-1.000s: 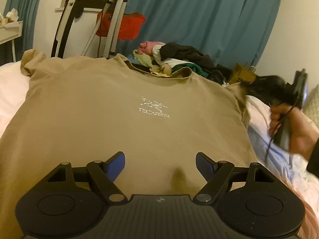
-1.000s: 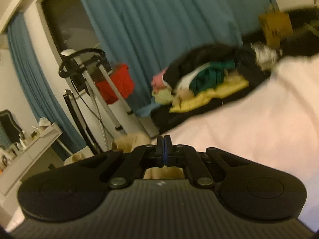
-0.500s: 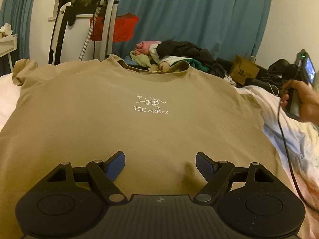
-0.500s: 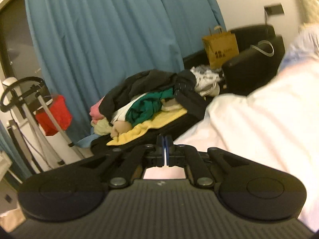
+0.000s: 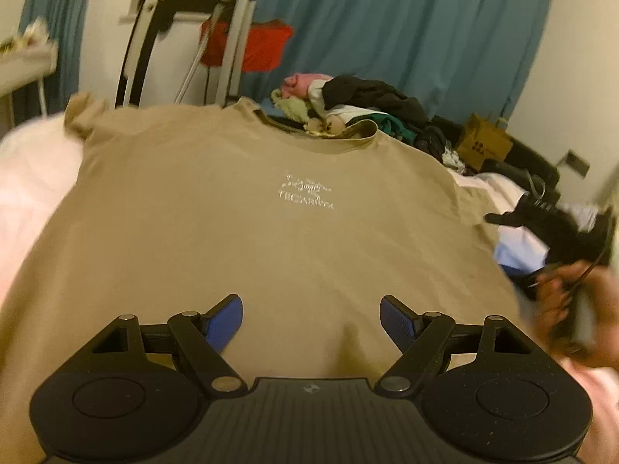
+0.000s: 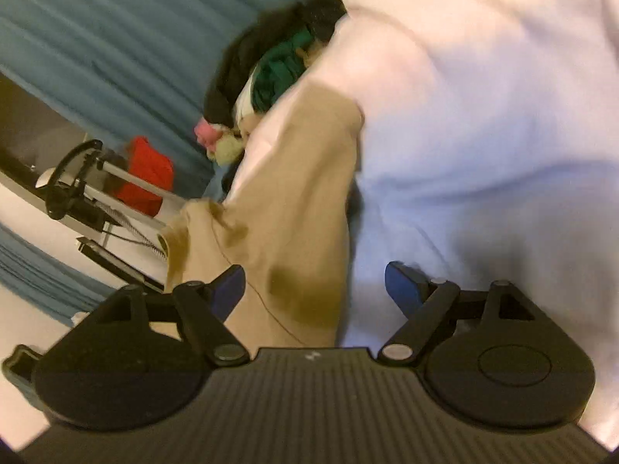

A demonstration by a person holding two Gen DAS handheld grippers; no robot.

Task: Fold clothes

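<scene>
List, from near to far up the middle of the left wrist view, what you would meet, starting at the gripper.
Left gripper, jaws open → tan T-shirt → white chest logo → shirt collar → pile of clothes → blue curtain.

Black left gripper (image 5: 311, 315) and right gripper (image 6: 315, 284), blue pads (image 5: 224, 321).

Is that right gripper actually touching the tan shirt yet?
Cannot tell. In the right wrist view the right gripper is open over the tan shirt's edge, but blur hides any contact or gap.
</scene>
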